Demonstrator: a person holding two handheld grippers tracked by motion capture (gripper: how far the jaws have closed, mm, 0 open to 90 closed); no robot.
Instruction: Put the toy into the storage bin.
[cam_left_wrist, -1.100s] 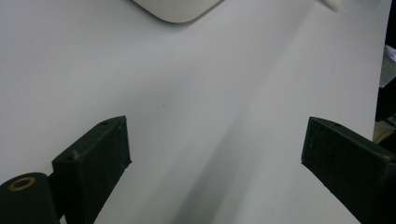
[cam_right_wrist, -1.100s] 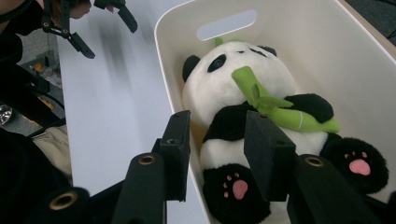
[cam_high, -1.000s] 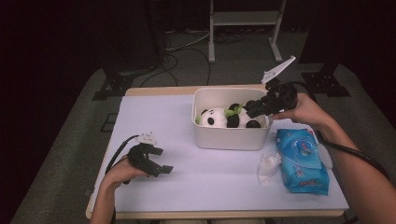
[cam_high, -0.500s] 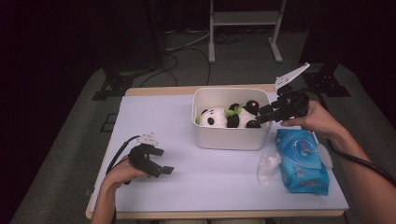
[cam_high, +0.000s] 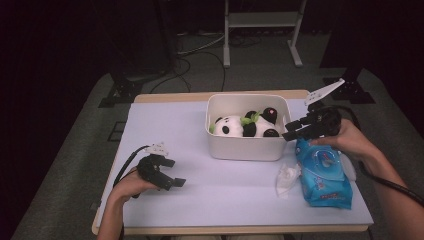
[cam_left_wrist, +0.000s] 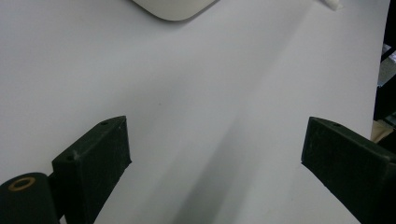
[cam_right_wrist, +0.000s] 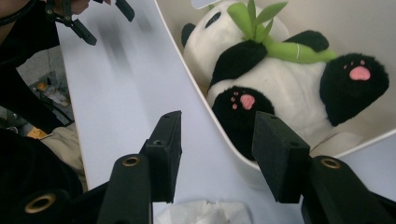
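The right gripper (cam_high: 292, 131), jaws just spreading and empty, hovers at the panda's (cam_high: 245, 125) bin corner.

panda plush (cam_high: 243, 125) sits in the white bin (cam_high: 247, 148) mid-frame, right gripper (cam_high: 294, 130) at its right edge, jaws just opening, nothing between them.

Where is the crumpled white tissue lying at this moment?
In the high view the crumpled white tissue lies on the table's right half, beside the left edge of the blue wet-wipes pack, just in front of the white bin.
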